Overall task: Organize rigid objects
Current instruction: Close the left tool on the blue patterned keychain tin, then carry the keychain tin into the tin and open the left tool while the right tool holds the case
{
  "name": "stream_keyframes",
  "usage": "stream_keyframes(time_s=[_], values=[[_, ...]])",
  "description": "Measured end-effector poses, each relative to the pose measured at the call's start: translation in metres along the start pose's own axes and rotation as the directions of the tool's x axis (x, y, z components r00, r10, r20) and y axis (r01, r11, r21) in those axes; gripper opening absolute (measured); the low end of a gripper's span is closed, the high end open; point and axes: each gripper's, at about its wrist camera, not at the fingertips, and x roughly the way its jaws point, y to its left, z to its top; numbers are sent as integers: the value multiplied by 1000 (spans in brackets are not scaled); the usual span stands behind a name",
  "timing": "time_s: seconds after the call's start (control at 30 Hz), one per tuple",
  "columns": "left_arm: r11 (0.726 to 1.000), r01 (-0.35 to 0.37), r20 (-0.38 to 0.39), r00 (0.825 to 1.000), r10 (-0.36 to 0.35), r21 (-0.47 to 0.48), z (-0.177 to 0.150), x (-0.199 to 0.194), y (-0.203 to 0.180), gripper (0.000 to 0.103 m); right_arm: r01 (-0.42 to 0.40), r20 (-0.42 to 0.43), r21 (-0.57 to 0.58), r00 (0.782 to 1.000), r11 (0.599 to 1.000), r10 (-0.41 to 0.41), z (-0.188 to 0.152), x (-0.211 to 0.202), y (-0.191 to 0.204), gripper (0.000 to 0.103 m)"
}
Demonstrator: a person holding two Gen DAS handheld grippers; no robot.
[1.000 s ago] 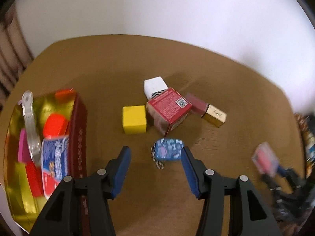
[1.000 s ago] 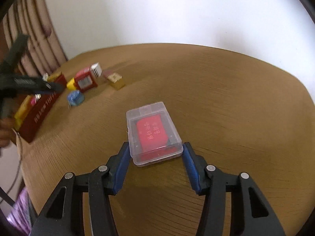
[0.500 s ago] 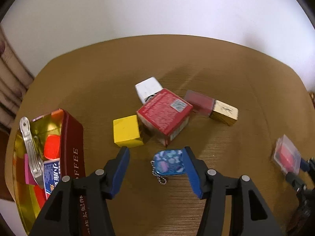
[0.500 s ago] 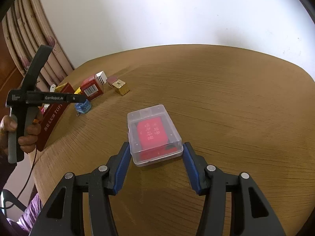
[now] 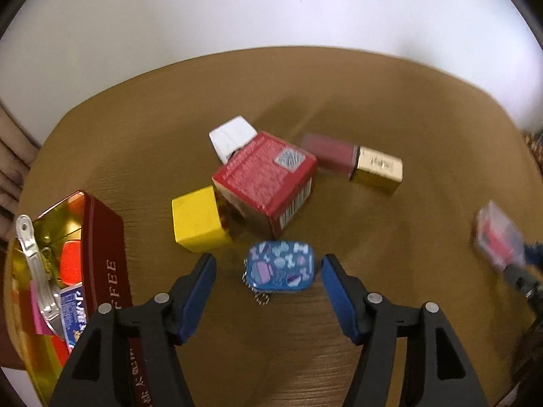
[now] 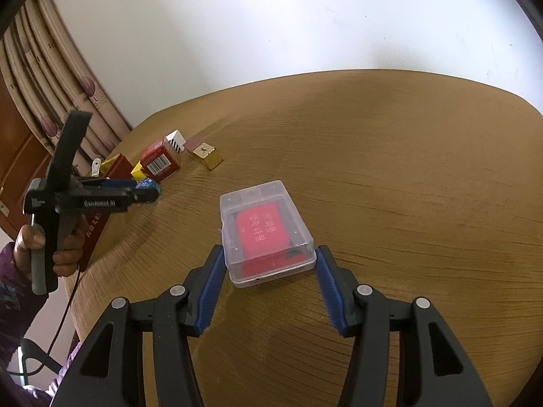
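Keychain tin (image 5: 280, 266), small, blue and patterned, lies flat on the desk (image 5: 339, 101) between the spread jaws of the left hand-held gripper (image 5: 268, 276); those jaws have just been opening and neither pad touches it. It looks light, stiff and smooth-sided, so it could skate out of a pinch taken off-centre. My judgement: close on its two short ends, low and square, and keep clear of the little ball chain (image 5: 259, 296) dangling at its near side. Just beyond it sit a yellow cube (image 5: 197, 218) and a red carton (image 5: 264, 183), the carton close enough to catch a pad that comes in too deep. A white box (image 5: 232, 135) and a gold-capped bottle (image 5: 353, 159) lie further toward the far edge. An open coffee tin (image 5: 101, 254) at the left edge already holds several items and is likely the destination.

Over toward the right edge, the right hand-held gripper (image 6: 269, 269) clasps a clear plastic case (image 6: 266, 232) with a red card inside, pads against its sides; hard, light and slick as well.
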Motion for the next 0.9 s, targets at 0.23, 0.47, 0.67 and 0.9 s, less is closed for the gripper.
stream_keyframes(time_s=[0.23,0.47,0.67,0.9], values=[[1000,-23,1,1000,23,11,3,9,-6,58,-9,-4,17,1000,1000,9,1,1,-3,51],[999,38,25,999,-38,-8,-8,-9,-17,44,13,-20,10,1000,1000,-12,2,5,0,51],[995,103,77,992,-102,-10,-38,-52,-19,44,38,-23,-9,999,999,-38,1,7,4,51],[980,144,118,985,-128,-135,-62,-115,30,44,46,-43,-35,998,998,-48,3,6,11,50]])
